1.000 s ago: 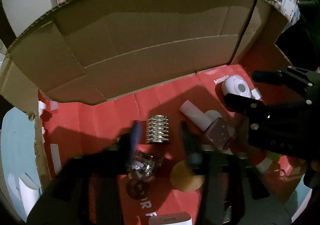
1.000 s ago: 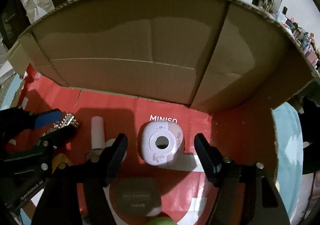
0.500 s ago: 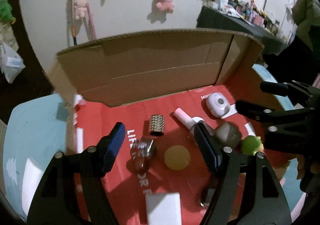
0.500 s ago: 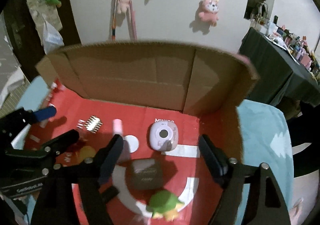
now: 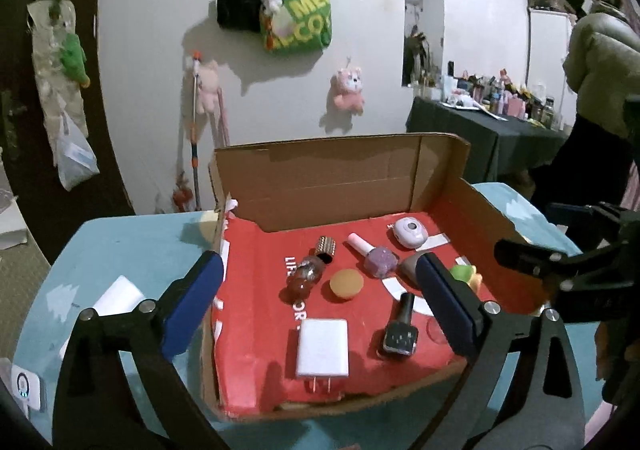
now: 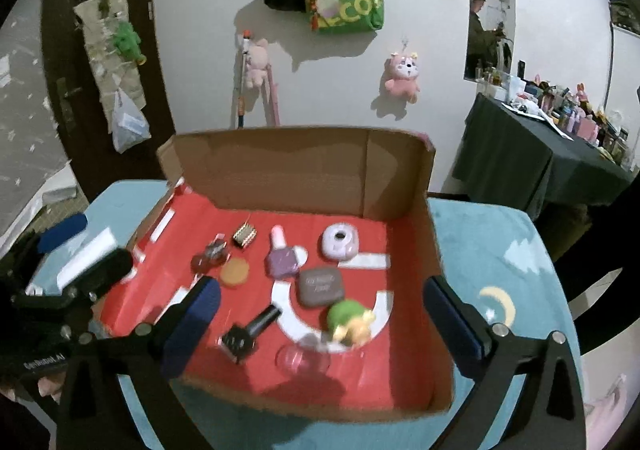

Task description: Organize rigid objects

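Note:
A cardboard box with a red floor (image 5: 256, 262) (image 6: 408, 362) stands on a light blue table. In it lie a white charger (image 5: 322, 347), a black nail polish bottle (image 5: 400, 330) (image 6: 248, 330), an orange disc (image 5: 346, 283) (image 6: 235, 271), a purple bottle with a pink cap (image 5: 376, 258) (image 6: 282, 256), a white and lilac round device (image 5: 409, 227) (image 6: 339, 244), a brown compact (image 6: 321, 285), a green toy (image 6: 350, 319) and a studded cap (image 5: 325, 247) (image 6: 244, 236). My left gripper (image 5: 320, 302) is open and empty, above the box's near edge. My right gripper (image 6: 320, 322) is open and empty, also held back above the box.
A white card (image 5: 118, 295) and a small white device (image 5: 24, 390) lie on the table left of the box. A dark-clothed table with clutter (image 6: 532, 146) stands at the right. A person (image 5: 600, 62) stands at the far right. Bags and plush toys hang on the wall.
Both grippers have pulled back and up out of the box, from close above the objects to a wide view of the whole box. Both stay open and empty.

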Demonstrator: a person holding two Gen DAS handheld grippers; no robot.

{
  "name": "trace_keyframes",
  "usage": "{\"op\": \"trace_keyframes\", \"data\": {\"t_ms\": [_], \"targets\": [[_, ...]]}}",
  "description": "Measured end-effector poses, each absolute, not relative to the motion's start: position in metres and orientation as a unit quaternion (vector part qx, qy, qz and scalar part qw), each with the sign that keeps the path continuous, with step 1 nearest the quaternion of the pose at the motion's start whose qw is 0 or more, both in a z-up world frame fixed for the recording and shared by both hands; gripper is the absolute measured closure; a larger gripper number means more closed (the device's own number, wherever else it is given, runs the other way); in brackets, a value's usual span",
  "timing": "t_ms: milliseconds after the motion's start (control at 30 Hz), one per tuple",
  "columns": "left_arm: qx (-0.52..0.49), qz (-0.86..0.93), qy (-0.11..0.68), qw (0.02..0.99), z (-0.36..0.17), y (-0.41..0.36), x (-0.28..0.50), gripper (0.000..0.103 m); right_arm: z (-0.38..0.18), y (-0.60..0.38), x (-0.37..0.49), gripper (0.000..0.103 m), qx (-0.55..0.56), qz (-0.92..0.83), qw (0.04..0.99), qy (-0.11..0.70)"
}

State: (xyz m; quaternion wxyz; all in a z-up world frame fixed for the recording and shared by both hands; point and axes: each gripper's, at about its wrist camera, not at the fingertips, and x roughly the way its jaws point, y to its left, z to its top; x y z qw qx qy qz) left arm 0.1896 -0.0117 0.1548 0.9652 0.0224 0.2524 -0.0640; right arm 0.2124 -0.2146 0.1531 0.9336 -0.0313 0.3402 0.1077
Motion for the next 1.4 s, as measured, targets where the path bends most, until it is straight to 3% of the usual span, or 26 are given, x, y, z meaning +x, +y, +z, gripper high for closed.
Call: {"op": "trace_keyframes", "data": {"t_ms": [567,1400], "targets": [[-0.012,-0.032,0.269,0.963,0.094,-0.009,0.205,0.003,0.091,-0.223,0.225,0.0,-0.034,0.084,0.95,0.298],[-0.001,-0.017,0.312,0.95,0.062,-0.007,0.227,0.003,0.069,-0.22,0.232,0.0,-0.05,0.072,0.947,0.308]]}}
